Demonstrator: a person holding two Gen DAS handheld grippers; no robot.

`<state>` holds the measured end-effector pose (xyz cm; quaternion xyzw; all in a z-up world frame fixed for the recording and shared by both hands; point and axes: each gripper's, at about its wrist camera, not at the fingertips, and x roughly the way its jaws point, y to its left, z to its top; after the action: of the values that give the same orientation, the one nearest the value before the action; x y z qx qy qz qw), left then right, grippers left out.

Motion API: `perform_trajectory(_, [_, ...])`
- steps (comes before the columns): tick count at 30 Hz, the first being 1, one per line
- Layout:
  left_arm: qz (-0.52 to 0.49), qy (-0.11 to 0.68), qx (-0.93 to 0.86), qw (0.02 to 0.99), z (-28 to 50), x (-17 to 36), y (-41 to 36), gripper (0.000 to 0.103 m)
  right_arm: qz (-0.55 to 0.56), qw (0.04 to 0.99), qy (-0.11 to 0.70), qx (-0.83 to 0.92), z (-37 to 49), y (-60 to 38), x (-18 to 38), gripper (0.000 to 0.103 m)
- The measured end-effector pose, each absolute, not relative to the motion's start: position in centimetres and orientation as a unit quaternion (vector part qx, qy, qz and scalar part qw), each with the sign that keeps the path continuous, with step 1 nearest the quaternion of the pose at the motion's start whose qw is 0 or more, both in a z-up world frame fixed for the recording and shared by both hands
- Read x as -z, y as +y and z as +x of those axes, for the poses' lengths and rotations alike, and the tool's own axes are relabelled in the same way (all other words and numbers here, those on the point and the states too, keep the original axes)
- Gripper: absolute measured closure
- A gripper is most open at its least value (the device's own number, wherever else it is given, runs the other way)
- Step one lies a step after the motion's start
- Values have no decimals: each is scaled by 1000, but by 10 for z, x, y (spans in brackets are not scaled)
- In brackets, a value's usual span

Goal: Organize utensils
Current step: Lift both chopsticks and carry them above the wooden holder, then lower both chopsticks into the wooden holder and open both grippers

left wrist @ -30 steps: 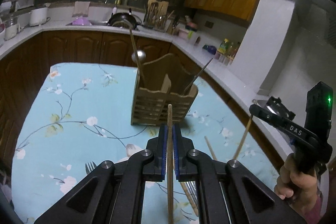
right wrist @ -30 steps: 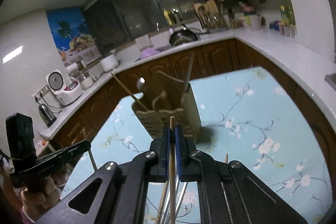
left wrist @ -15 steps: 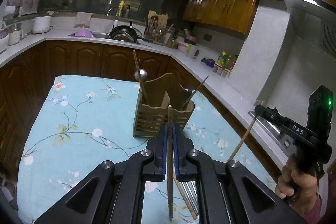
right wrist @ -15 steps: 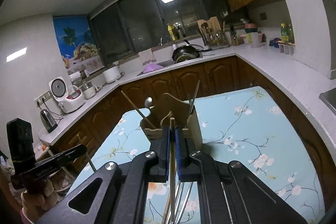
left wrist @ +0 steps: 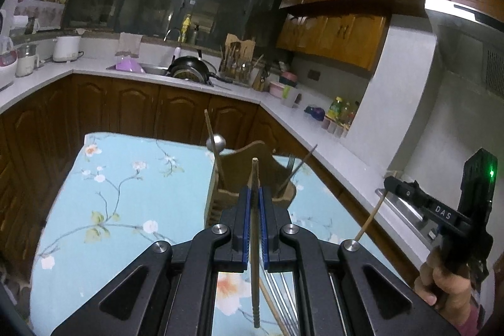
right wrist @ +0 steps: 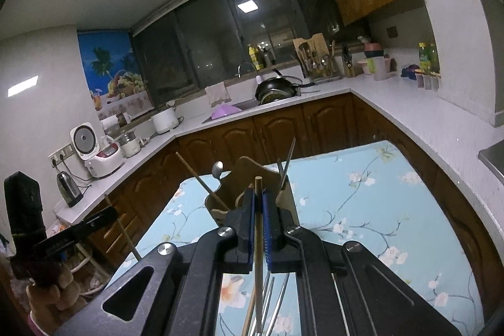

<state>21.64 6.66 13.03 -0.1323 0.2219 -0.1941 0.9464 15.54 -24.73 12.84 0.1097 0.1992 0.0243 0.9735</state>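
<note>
The left gripper [left wrist: 254,203] is raised, jaws pinched on a thin wooden chopstick [left wrist: 254,229]. The right gripper [right wrist: 257,207] is raised too, jaws clamped on another wooden chopstick [right wrist: 258,244], both sticks upright.

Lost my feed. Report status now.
Left gripper shut on chopstick; right gripper shut on its chopstick. Wooden holder ahead. Nothing between.
</note>
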Motion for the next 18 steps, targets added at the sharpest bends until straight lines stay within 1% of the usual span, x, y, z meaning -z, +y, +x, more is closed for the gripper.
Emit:
perform_trajectory(9, [-130, 182, 183, 957, 255, -152, 67, 100, 109, 981, 156, -20, 184, -252, -158, 98])
perform_trajectory(18, [-133, 122, 156, 971, 304, -172, 59, 100, 106, 989, 101, -1, 235, -263, -194, 98])
